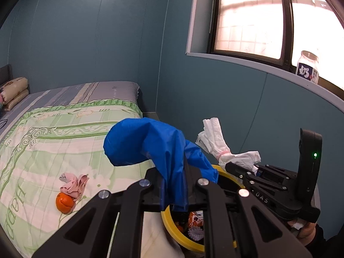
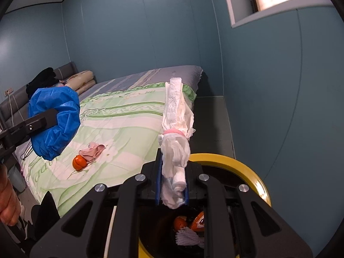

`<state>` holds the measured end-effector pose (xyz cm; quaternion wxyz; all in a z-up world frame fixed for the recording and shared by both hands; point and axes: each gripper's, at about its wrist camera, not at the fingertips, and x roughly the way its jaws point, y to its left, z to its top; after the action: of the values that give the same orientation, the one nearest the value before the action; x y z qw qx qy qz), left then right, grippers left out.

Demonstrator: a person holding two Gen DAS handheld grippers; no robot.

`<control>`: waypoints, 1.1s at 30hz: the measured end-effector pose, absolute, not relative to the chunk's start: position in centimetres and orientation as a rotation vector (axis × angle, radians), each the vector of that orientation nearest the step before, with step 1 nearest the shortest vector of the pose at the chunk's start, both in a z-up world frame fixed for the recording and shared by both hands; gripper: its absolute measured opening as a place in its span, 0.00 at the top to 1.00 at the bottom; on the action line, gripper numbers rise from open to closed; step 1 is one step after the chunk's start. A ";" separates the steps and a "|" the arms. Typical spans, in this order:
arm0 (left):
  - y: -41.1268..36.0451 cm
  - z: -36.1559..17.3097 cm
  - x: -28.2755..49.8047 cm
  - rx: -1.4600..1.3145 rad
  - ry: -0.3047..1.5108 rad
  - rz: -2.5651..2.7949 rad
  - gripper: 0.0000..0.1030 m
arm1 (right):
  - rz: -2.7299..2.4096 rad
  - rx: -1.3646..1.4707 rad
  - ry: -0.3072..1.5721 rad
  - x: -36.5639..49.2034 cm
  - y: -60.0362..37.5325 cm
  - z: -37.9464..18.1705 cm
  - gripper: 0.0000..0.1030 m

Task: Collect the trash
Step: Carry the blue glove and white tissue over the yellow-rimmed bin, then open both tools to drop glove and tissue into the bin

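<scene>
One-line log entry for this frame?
left gripper: shut on blue bag | right gripper: shut on tissue bundle | both over bin | orange on bed

My left claw (image 1: 175, 190) sits low in the centre of its frame, clamped on a plastic bag (image 1: 148, 144) that billows up and left above the bed (image 1: 64, 133). Right of it, my right claw (image 1: 238, 172) pinches a bundle of tissue (image 1: 217, 146). Below both, at the bottom centre, the bin (image 1: 169, 225) holds scraps. On the bed at lower left, an orange (image 1: 64, 202) touches a crumpled cloth (image 1: 74, 183) just behind it. A jar (image 1: 307, 66) stands on the windowsill (image 1: 258, 66) at upper right.
</scene>
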<state>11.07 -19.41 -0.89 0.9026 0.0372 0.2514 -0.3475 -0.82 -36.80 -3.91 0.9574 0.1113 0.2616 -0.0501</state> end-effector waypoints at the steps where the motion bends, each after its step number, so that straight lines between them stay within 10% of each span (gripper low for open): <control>1: -19.7 -1.0 11.1 0.080 0.524 -0.723 0.90 | -0.106 0.228 0.533 -0.9 -37.1 -4.0 0.86; 22: -25.3 -5.6 11.8 0.134 0.626 -0.748 0.86 | -0.166 0.283 0.641 -0.5 -40.0 -8.4 0.85; 33: -24.5 -6.6 13.1 0.067 0.668 -0.706 0.31 | -0.219 0.323 0.634 -0.5 -41.5 -8.6 0.60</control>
<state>13.09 -24.50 -6.55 0.8837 0.0324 0.3208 -0.3393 -0.51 -41.50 -8.58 0.9315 0.1577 0.3100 -0.1068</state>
